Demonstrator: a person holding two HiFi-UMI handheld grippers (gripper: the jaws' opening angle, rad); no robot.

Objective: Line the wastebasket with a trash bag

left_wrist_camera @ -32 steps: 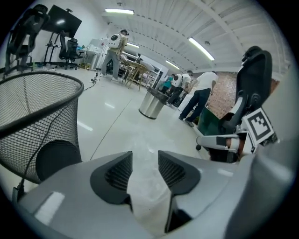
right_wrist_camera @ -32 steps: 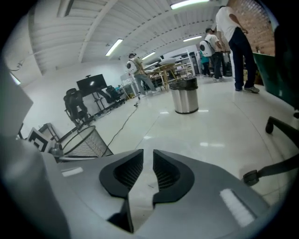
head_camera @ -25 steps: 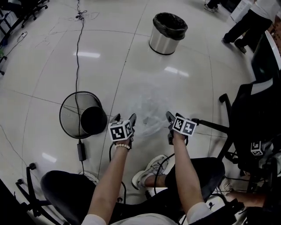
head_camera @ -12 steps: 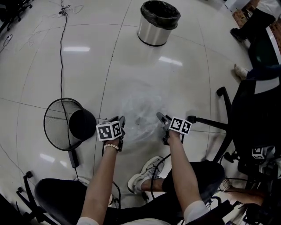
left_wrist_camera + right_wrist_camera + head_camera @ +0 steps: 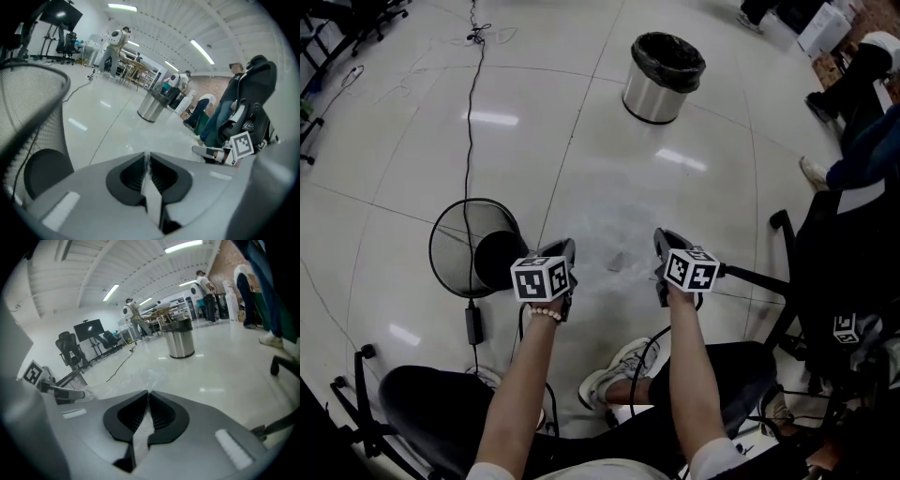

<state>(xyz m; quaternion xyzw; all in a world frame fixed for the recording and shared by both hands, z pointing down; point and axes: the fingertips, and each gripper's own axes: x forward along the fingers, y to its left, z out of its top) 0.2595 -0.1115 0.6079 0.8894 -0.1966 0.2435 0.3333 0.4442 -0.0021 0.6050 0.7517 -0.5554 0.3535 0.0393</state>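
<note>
Between the grippers, over open floor, hangs the clear trash bag (image 5: 614,234). The left gripper (image 5: 566,249) and right gripper (image 5: 663,242) have each just closed, pinching its film. The mesh wastebasket (image 5: 450,267) lies on its side, just beside the left gripper. A chair (image 5: 839,234) crowds the right. Only the right gripper view shows film spreading ahead.

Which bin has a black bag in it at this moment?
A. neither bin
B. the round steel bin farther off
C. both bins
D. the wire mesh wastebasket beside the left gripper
B: the steel bin carries a black bag folded over its rim, while the mesh wastebasket shows only bare wire.
</note>
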